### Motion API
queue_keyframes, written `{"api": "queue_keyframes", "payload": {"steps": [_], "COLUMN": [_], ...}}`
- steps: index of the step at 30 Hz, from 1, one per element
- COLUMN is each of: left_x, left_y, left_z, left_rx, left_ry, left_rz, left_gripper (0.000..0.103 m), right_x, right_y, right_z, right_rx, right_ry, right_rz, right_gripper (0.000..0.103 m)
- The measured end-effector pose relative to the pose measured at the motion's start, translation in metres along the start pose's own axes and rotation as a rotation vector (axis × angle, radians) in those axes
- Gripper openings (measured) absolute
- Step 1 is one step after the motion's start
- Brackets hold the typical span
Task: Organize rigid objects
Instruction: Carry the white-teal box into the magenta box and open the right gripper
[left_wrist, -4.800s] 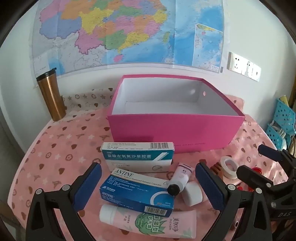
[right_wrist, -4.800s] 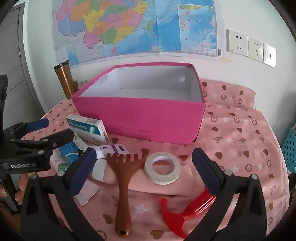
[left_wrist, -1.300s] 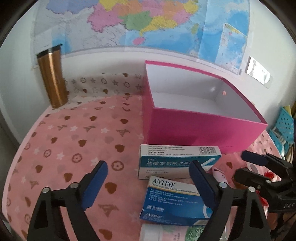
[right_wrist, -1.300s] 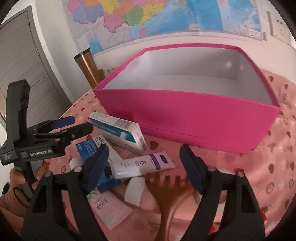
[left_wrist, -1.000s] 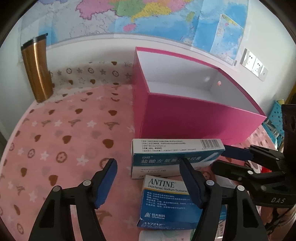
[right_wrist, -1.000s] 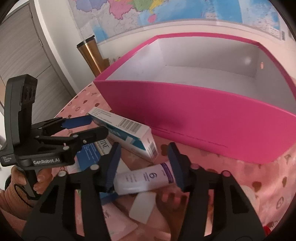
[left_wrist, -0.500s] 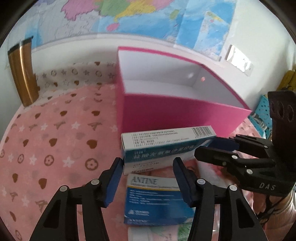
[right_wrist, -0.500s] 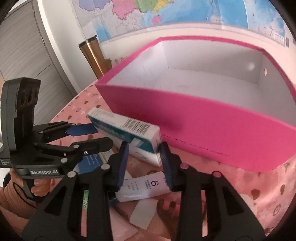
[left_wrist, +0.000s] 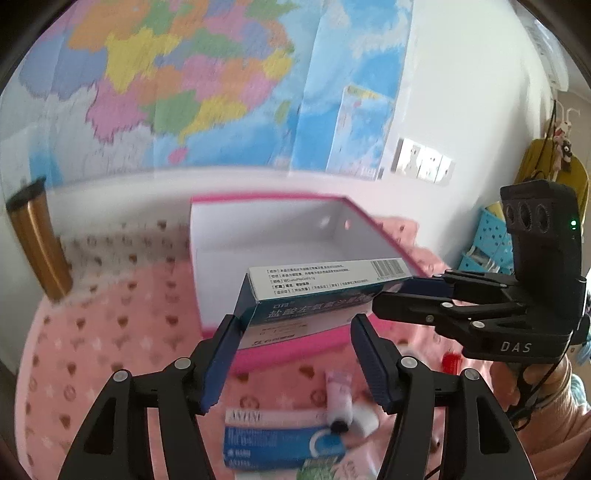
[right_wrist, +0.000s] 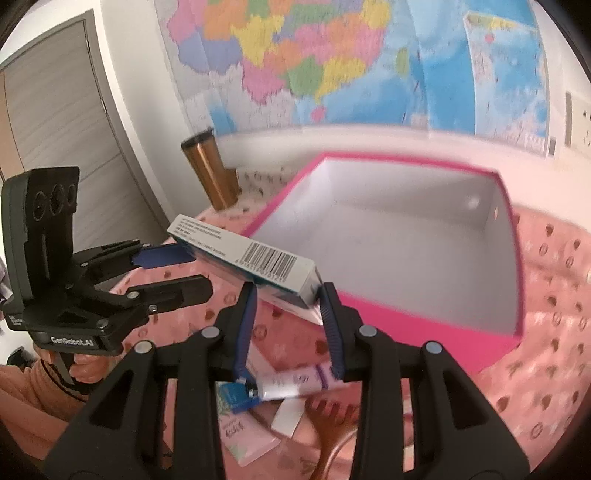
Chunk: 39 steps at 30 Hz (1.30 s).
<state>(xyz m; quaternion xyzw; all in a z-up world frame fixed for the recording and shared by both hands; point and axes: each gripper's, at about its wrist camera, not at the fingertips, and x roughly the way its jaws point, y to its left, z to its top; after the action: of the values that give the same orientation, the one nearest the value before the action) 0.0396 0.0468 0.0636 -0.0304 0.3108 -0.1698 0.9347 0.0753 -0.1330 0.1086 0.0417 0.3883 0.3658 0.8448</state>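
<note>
My left tongs (left_wrist: 293, 332) reach forward and slant down. Their jaws are opening at a middling width, with the near left end of the carton (left_wrist: 325, 284) between them. Both pads look to rest against it, though blur makes that hard to judge. My right tongs (right_wrist: 286, 299) slant down as well and are narrow, clamped on the barcode end of the same carton. The carton hangs in the air between the two tongs, its long side running across from one to the other.

Seen from the right wrist, my left hand (right_wrist: 85, 362) grips its handle low at the far left. From the left wrist, my right hand (left_wrist: 546, 380) is closed round the other handle at the far right.

Just past the tongs tips stands the open pink box (left_wrist: 295, 350), and the carton sits in front of its near wall. Below the tongs, on the desk (left_wrist: 92, 350), lie a blue carton (left_wrist: 277, 443), a white tube (right_wrist: 291, 384) and a brown rake (right_wrist: 332, 424), close together. Well off to the left, at the wall, a copper mug (left_wrist: 37, 240) stands upright. A map (left_wrist: 184, 74) covers the wall beyond.
</note>
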Motion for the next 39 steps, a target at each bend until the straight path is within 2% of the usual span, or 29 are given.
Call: {"api": "queue_keyframes", "payload": {"steps": [3,7,16,22,27,30,34,38,39], "left_x": [0.006,0.025,0.071,0.087,0.095,0.094,0.080,0.057,0.054], "left_y": [0.001,0.012,0.033,0.037,0.042,0.041,0.030,0.012,0.007], "left_z": [0.017,0.033,0.031,0.030,0.030,0.030,0.027,0.019,0.017], "left_rx": [0.008,-0.024,-0.121,-0.147,-0.159,-0.155,-0.094,-0.037,-0.026], "left_ry": [-0.009,0.030,0.180,0.232,0.243,0.229,0.164,0.084,0.075], "left_rz": [0.002,0.003,0.028,0.069,0.130,0.143,0.177,0.129,0.115], "left_gripper": [0.063,0.063,0.062,0.062,0.062,0.062,0.063,0.068,0.070], "right_x": [0.000,0.012,0.060,0.095,0.125,0.129,0.106,0.063,0.051], "right_y": [-0.008,-0.026,-0.059,-0.078,-0.089,-0.088,-0.084,-0.077,-0.074], "right_z": [0.016,0.033,0.032,0.029,0.027,0.027,0.024,0.017,0.013], "right_rx": [0.013,0.054,0.165,0.238,0.277,0.262,0.221,0.163,0.148], "right_ry": [-0.020,-0.004,0.123,0.227,0.290,0.287,0.207,0.097,0.072], "right_rz": [-0.001,0.012,0.058,0.083,0.044,0.011,-0.008,-0.013,-0.017], "right_gripper": [0.038,0.038,0.038,0.038,0.038,0.038,0.038,0.041,0.044]}}
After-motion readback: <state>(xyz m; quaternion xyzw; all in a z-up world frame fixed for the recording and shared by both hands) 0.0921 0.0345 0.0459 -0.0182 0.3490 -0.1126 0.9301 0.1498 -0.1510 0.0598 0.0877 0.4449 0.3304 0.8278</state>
